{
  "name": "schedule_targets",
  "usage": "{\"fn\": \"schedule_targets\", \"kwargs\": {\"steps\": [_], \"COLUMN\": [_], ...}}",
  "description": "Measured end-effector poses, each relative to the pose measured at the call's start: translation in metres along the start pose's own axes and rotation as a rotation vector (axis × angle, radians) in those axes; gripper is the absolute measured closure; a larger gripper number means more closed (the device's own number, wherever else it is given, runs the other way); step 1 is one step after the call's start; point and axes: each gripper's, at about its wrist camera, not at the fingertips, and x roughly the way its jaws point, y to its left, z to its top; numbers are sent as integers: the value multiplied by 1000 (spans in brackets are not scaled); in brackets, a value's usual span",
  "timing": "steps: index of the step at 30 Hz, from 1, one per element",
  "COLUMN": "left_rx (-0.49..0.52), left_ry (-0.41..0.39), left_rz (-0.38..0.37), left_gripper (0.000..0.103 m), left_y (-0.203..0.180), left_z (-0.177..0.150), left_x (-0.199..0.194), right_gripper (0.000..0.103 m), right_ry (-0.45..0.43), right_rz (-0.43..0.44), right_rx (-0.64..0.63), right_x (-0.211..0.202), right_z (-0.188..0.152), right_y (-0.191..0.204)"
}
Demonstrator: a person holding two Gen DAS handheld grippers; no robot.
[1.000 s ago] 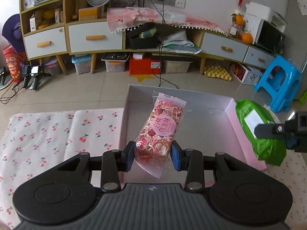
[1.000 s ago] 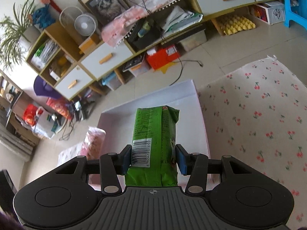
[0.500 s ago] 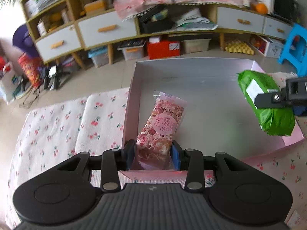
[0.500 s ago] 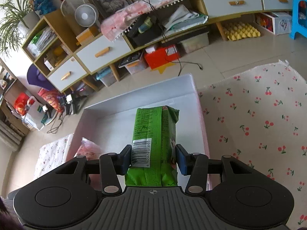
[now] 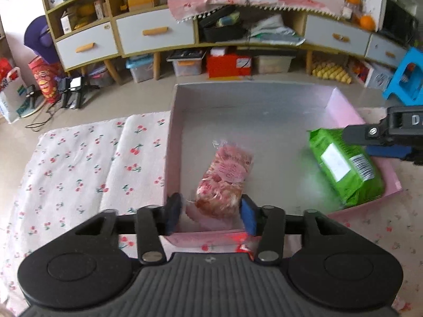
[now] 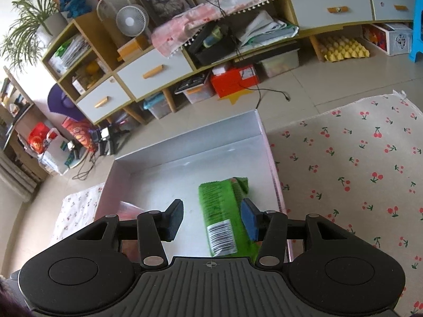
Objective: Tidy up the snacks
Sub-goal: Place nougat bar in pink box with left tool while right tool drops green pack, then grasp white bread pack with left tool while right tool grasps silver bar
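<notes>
Since both snacks are soft, crinkly film packs, I am judging them light, easily crushed and slippery, best pinched across the narrow middle with mild pressure. The pink snack pack [image 5: 224,177] is lying on the floor of the pink box [image 5: 346,111], near its front wall, and my left gripper [image 5: 210,211] is hanging just over that wall; its jaws have just been opening and are now standing apart, the pack loose between them with neither pad pressing. The green snack pack [image 6: 227,211] is resting against the box's right wall. My right gripper [image 6: 211,219] is spread around it, the blue pad close beside it, the dark pad clearly apart.
</notes>
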Motion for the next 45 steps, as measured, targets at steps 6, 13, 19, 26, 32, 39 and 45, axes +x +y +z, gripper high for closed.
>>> {"fn": "schedule_targets", "kwargs": {"steps": [6, 13, 19, 26, 32, 39, 45], "left_rx": [-4, 36, 26, -25, -22, -16, -11], "left_ry": [-36, -44, -34, -27, 2, 48, 64], "left_rz": [-67, -72, -46, -31, -26, -16, -30], "left_gripper": [31, 16, 10, 3, 1, 1, 1], "left_y": [-3, -9, -5, 15, 21, 34, 52], "left_z": [0, -3, -8, -16, -28, -49, -68], "left_x": [-10, -30, -47, -73, -84, -85, -84], "right_gripper": [37, 27, 19, 13, 11, 10, 10], "right_ry": [5, -4, -13, -8, 10, 57, 168], "right_rz": [-11, -36, -46, -56, -42, -14, -15], "right_rx": [-10, -13, -25, -47, -41, -71, -98], "right_x": [-14, -40, -67, -97, -111, -107, -98], "right_z": [0, -2, -7, -19, -30, -52, -79], "right_y": [2, 1, 3, 3, 4, 8, 19]}}
